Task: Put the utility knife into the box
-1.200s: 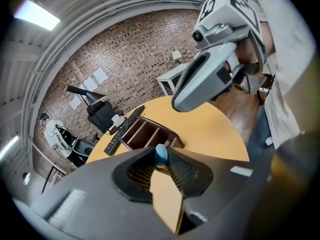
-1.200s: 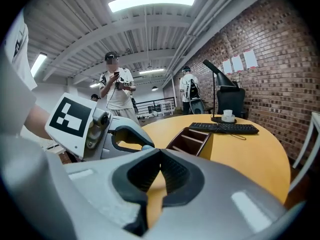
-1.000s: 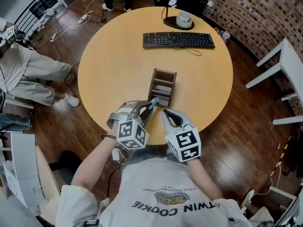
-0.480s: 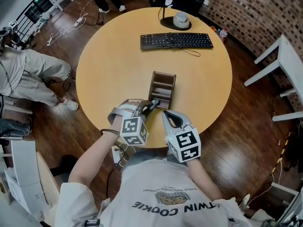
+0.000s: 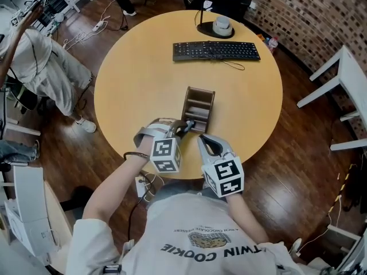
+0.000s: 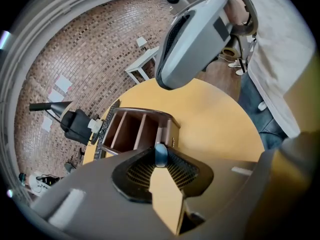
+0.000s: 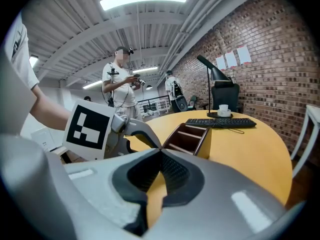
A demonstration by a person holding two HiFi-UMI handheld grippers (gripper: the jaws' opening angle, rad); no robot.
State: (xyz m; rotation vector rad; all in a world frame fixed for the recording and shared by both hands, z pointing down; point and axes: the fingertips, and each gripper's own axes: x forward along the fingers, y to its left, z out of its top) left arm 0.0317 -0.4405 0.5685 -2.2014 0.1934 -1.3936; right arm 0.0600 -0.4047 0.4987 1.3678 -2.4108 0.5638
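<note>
I count two hand-held grippers, one utility knife, one box, one keyboard and one cup over this round surface [image 5: 132,85]. My left hand-held gripper [image 5: 183,128] has the utility knife [image 6: 160,154] pinched between its tips. Its jaws are opening a little with the knife between them. The knife sits at the near end of the brown box [image 5: 198,106], which lies near the middle of the surface with its dividers showing. My right hand-held gripper [image 5: 201,137] hangs just beside the left one, its jaws closed tip to tip on nothing. The keyboard [image 5: 217,50] lies at the far side, and the cup [image 5: 222,23] stands on a dark lamp base [image 5: 207,30] just behind it.

Against a second ago, the person [image 5: 43,62] at the left edge has shifted higher. My left hand-held gripper has edged toward the box, and the right one has barely moved.

Only the knife's rounded blue-grey end shows; the jaws cover the rest. I cannot tell whether it touches the box's rim.
</note>
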